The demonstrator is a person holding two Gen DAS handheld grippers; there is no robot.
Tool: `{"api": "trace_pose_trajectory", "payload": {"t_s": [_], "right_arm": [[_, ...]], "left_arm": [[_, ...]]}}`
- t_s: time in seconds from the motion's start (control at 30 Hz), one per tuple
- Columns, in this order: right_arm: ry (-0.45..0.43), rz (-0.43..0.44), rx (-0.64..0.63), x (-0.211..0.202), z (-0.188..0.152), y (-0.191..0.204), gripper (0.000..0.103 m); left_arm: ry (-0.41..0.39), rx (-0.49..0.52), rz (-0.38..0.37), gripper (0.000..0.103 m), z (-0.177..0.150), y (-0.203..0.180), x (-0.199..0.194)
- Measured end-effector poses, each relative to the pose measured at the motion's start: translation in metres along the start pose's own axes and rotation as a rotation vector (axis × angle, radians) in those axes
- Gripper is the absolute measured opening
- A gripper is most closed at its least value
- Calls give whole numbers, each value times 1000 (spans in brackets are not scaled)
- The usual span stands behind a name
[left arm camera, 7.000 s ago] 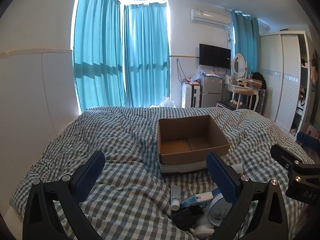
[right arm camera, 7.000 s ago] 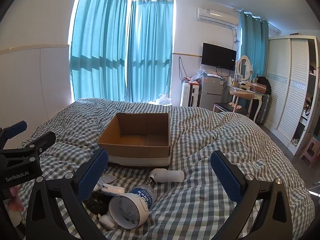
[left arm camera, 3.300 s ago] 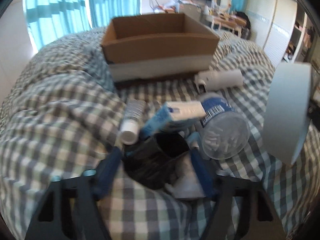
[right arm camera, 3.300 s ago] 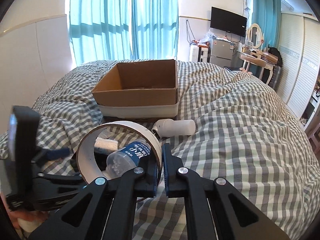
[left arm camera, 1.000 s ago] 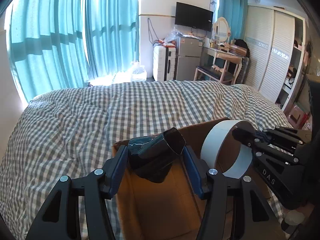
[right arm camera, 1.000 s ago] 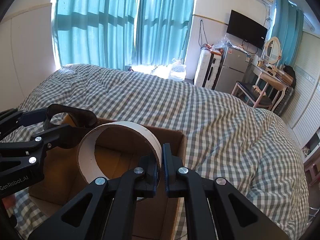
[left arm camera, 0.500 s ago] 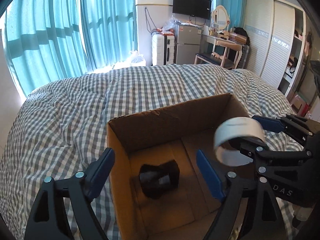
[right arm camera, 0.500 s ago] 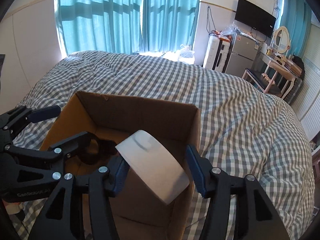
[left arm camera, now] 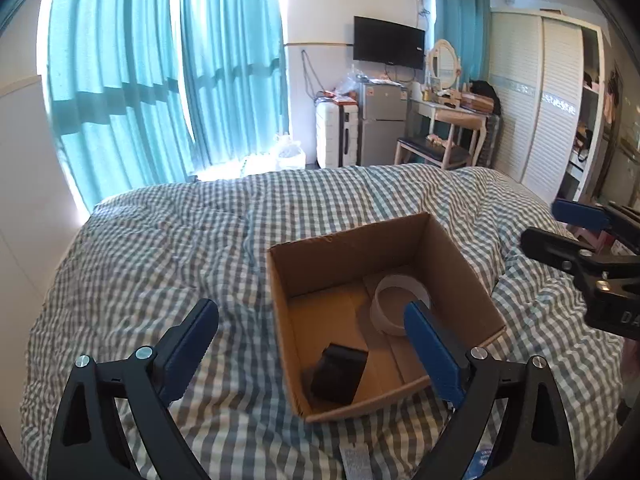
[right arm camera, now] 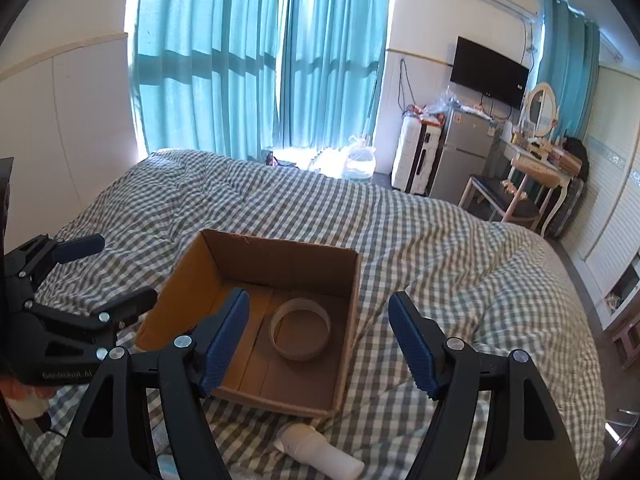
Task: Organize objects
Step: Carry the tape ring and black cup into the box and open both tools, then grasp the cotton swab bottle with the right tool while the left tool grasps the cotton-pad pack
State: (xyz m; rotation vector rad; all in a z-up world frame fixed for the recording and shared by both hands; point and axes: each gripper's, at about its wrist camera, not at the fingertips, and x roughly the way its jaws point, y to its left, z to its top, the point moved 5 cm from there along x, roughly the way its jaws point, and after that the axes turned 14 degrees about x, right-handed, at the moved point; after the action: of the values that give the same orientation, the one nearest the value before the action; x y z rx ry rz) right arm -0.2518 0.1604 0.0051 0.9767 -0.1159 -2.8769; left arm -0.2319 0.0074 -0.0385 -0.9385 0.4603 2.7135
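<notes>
Closest in, at the bottom edge of the right wrist view, a white bottle lies on its side on the checked bed cover, just outside the cardboard box. In the left wrist view a small flat packet and a scrap of blue-labelled something at the lower right also lie outside the box; I can't make out what either is. So I'd say the job is only partly done.

Just above those, both tools are empty. The left tongs stand spread wide with nothing between the blue pads, and the right tongs are spread the same way, holding nothing.

Beyond the pads, mid-frame, the box sits open on the bed. Inside it, a black pouch-like object rests near the front wall, and a white tape roll lies flat on the box floor further back. Those two look sorted.

Far off are teal curtains and a wall-mounted television.
</notes>
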Motion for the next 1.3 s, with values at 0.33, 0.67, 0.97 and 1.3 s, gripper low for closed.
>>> {"api": "trace_pose_trajectory", "payload": {"t_s": [0.33, 0.67, 0.97, 1.3], "right_arm": [[-14, 33, -51, -75, -40, 7, 78], [133, 12, -72, -53, -146, 14, 78], [233, -3, -75, -30, -194, 23, 78], [292, -41, -63, -8, -216, 34, 79]], "left_arm": [[36, -48, -2, 99, -46, -11, -55], [152, -89, -69, 99, -125, -49, -46], [241, -83, -60, 99, -172, -61, -25], [242, -96, -42, 99, -181, -56, -23]]}}
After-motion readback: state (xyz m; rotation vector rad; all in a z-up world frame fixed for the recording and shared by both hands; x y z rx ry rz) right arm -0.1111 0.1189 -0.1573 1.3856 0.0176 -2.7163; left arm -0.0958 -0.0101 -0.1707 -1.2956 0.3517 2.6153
